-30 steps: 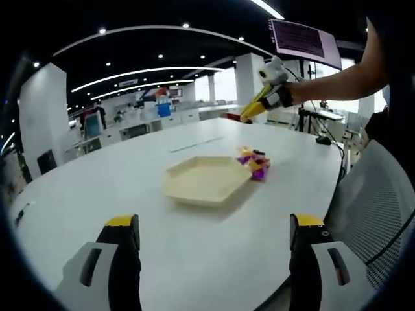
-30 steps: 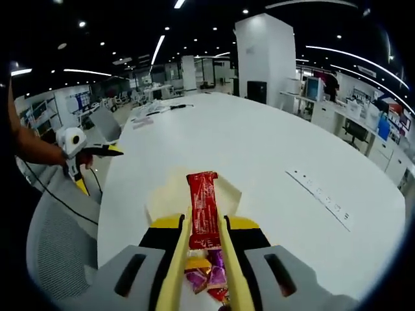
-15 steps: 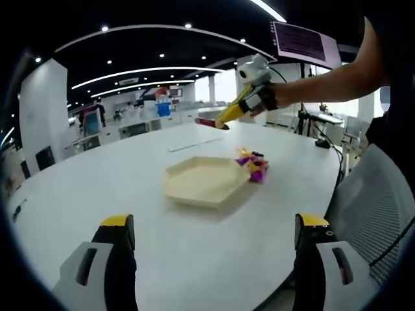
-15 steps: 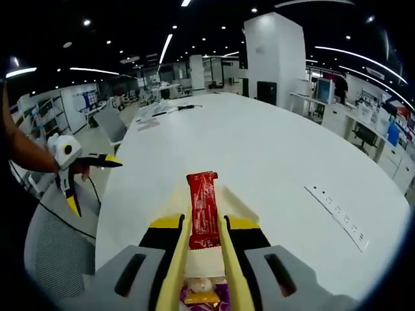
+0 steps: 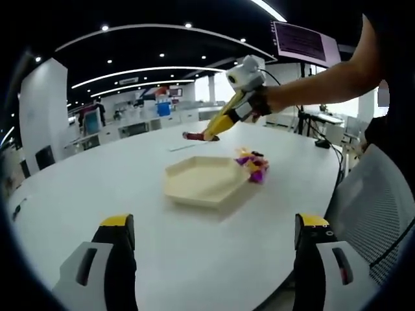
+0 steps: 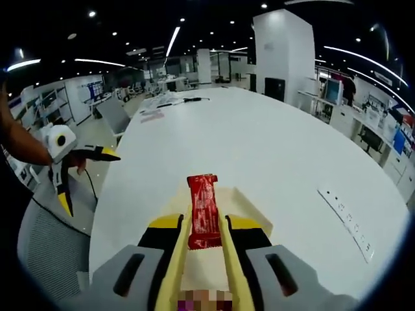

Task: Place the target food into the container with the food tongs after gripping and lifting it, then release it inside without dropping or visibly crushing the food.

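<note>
Looking along the left hand-held gripper (image 5: 211, 243), the left gripper view shows its two yellow-tipped black jaws standing wide apart with nothing between them, low over the large white oval table (image 5: 130, 194). A shallow cream hexagonal tray (image 5: 204, 181) rests on the table ahead of those jaws. Just beside the tray's right edge lies a small heap of purple and yellow wrapped sweets (image 5: 253, 163). Above the tray's far side, the right hand-held gripper (image 5: 206, 134) reaches in on a bare arm, with long yellow food tongs (image 5: 220, 122) pinching a red wrapped snack bar (image 5: 193, 137) in the air.

In the right gripper view, the right hand-held gripper (image 6: 206, 243) is closed on the yellow tongs (image 6: 176, 259), whose blades clamp the red snack bar (image 6: 203, 210). The bar hangs over the cream tray (image 6: 243, 201), clear of it. Left of the tray, off the table's edge, the left hand-held gripper (image 6: 84, 175) is held with jaws spread.
</note>
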### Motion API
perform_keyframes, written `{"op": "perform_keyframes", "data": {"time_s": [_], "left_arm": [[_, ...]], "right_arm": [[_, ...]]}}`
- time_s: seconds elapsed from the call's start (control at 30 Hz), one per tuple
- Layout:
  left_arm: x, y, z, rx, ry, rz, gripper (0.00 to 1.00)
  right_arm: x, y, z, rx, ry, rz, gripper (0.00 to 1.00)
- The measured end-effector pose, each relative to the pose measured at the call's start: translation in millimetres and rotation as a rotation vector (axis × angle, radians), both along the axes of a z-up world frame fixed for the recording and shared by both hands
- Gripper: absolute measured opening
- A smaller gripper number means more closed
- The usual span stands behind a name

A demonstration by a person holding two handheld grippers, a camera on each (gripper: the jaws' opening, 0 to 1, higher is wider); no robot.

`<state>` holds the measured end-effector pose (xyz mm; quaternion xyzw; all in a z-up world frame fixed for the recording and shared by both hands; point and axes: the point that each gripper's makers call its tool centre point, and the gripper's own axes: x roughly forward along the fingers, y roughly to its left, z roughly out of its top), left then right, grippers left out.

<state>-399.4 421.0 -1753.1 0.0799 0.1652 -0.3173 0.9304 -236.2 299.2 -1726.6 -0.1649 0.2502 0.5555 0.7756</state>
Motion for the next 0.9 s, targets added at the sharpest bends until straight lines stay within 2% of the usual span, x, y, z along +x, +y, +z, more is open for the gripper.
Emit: {"op": "perform_keyframes", "data": {"time_s": [0.2, 0.57, 0.6, 0.73, 0.9], "left_arm": [[0.3, 0.9, -0.1, 0.002, -0.002, 0.002, 1.00], [-0.7, 0.3, -2.8, 0.015, 0.006, -0.006, 1.00], [-0.7, 0.1, -2.7, 0.015, 0.006, -0.006, 1.00], [0.9, 1.6, 1.8, -0.007, -0.005, 0.006, 0.99], [0.3, 0.5, 0.6, -0.005, 0.002, 0.002, 0.99]], "right_arm": [[0.7, -2.0, 1.4, 0.008, -0.004, -0.005, 0.25], [-5.3, -7.4, 13.4, 0.095, 0.013, -0.023, 0.26], [-7.1, -7.1, 19.5, 0.126, 0.009, -0.021, 0.26], [-10.0, -7.0, 31.6, 0.170, 0.000, -0.010, 0.25], [-8.5, -10.5, 43.4, 0.182, -0.020, -0.015, 0.25]]}}
